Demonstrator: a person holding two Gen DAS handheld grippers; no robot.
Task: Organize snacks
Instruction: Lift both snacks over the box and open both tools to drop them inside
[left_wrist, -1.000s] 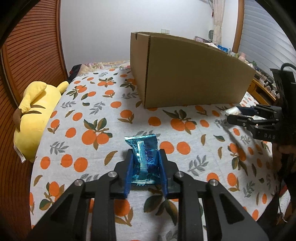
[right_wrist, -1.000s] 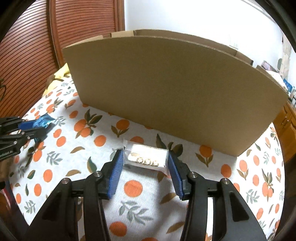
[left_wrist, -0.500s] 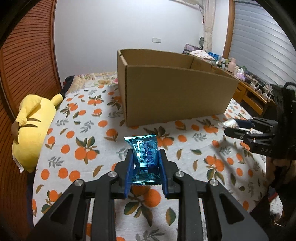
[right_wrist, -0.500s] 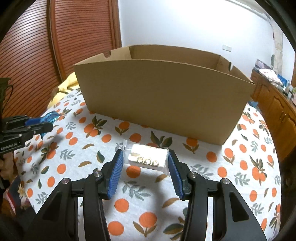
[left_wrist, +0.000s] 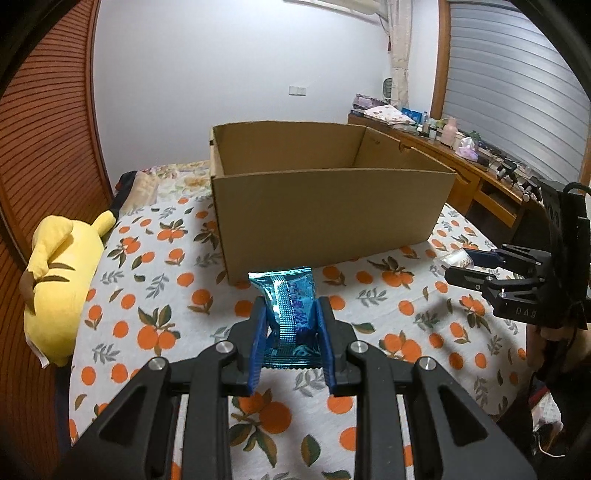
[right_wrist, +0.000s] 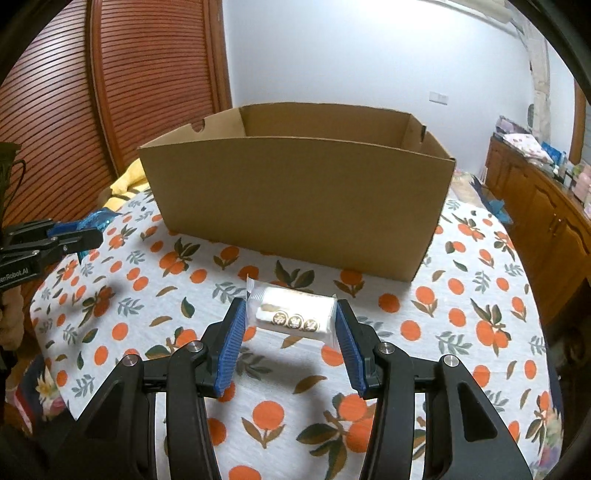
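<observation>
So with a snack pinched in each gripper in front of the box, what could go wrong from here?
1. The left gripper grips only the lower half of the blue packet; the slick foil could slip out in transit.
2. The cardboard box has tall walls; a low carry could knock the near wall or drop the white snack short.
3. The right gripper heads for the same opening, so the two could collide.

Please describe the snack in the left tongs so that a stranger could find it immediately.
Find the open cardboard box on the orange-patterned cloth. In front of its near wall, the left tongs grip a snack packet. It is shiny blue foil; the other held snack is white.
</observation>
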